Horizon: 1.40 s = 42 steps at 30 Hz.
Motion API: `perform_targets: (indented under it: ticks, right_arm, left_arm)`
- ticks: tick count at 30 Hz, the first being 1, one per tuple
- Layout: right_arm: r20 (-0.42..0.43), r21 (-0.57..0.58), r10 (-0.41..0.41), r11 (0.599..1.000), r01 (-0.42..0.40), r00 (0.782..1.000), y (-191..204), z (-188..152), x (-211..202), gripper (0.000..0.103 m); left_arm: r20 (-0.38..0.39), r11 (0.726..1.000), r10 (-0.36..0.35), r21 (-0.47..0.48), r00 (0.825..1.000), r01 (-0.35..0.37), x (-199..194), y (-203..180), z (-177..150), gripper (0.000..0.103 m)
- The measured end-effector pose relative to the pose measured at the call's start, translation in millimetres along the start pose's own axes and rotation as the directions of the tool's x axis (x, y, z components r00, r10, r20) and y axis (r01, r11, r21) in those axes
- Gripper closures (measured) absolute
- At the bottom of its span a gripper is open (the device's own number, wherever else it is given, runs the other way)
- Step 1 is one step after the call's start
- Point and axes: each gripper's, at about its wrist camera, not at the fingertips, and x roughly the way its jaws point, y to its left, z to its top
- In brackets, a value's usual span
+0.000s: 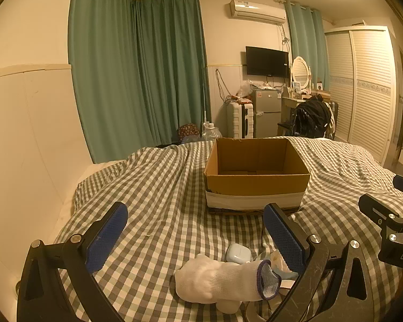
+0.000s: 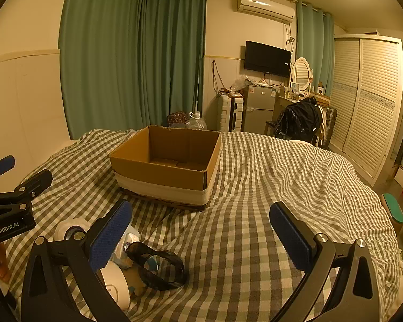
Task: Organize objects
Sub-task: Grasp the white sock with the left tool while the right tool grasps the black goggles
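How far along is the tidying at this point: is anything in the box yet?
Nothing looks done: the cardboard box sits open on the checked bedspread with only bare bottom showing. Nothing is in hand; the left gripper and right gripper are both open and hold nothing. Still left: the white sock, the small white case, the dark glasses and the tape roll, all lying on the bed.

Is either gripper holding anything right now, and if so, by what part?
Nothing is held. The left gripper is open above the sock, and the right gripper is open over the bedspread.
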Motion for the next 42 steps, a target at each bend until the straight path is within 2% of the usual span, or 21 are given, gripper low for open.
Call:
perform_targets:
  ticks: [31, 42]
  right_arm:
    - [0.011, -0.009, 0.028, 1.000, -0.028, 1.000, 8.7, 3.5, -13.0, 0.000]
    - [-0.026, -0.016, 0.071, 0.997, -0.072, 0.997, 14.6, -1.2, -14.6, 0.000]
  left_arm:
    - [0.006, 0.999, -0.030, 0.011, 1.000, 0.030, -12.4, -0.5, 4.1, 0.000]
    - [-0.086, 0.998, -0.031, 0.045, 0.996, 0.035, -2.5, 1.4, -10.7, 0.000]
